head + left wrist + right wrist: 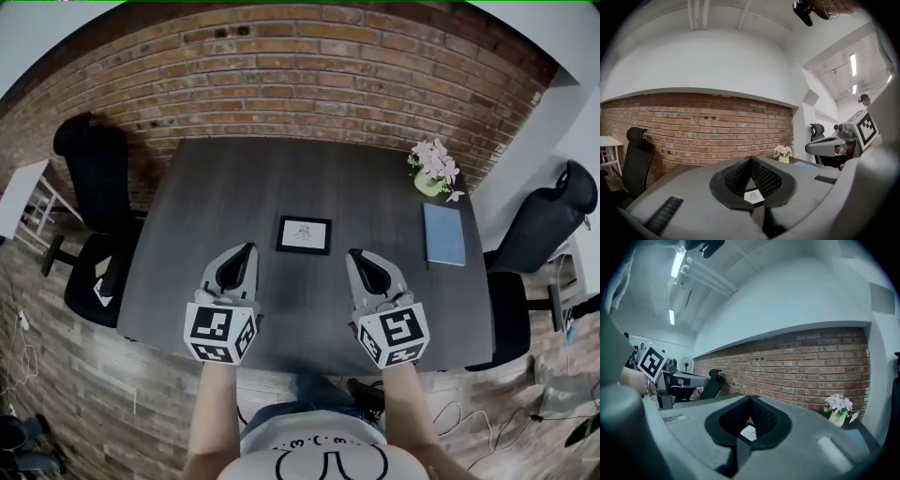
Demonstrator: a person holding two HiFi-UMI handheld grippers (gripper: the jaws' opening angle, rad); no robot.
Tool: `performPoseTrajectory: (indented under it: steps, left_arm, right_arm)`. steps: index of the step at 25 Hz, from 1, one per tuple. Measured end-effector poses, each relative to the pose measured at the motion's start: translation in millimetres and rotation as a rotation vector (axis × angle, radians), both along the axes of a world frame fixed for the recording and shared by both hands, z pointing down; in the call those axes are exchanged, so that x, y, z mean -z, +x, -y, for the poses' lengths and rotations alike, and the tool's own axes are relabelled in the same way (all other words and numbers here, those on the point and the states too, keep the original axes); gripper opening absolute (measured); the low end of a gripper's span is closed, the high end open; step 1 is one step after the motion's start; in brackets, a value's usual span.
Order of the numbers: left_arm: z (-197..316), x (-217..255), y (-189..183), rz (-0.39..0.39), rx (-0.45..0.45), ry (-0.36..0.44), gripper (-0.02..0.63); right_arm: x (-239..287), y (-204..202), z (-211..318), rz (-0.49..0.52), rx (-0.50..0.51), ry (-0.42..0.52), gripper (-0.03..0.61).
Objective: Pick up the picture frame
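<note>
The drawing in the picture frame (304,234) is too small to read; the person's torso (319,457) (6 o'clock) is cut off.

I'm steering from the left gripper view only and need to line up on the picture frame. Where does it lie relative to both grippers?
Observer: In the head view the picture frame lies flat on the table. It sits between the left gripper and the right gripper, slightly ahead of their tips, touching neither.
Operator: Is the right gripper ready to grasp?
Observer: Not yet. Its own view shows the jaws together, with nothing held.
Operator: Anything off to the right that I'm missing?
Observer: A blue notebook lies flat to the right of the frame and apart from it, on the near side of the flower pot.
</note>
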State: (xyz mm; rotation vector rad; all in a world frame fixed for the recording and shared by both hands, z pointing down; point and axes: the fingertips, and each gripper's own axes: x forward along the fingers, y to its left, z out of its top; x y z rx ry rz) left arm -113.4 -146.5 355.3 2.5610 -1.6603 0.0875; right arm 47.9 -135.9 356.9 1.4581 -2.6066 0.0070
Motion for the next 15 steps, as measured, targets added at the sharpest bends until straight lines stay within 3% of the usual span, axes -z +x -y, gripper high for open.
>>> performPoseTrajectory:
  steps: [8, 15]
  left_arm:
    - [79, -36, 15, 0.035, -0.01, -0.119, 0.003]
    - [115, -76, 22, 0.055, -0.026, -0.22, 0.109]
  right_arm:
    - [-31, 18, 74, 0.025, -0.033, -0.087, -0.003]
    - [-69, 25, 104, 0.016, -0.054, -0.166, -0.003]
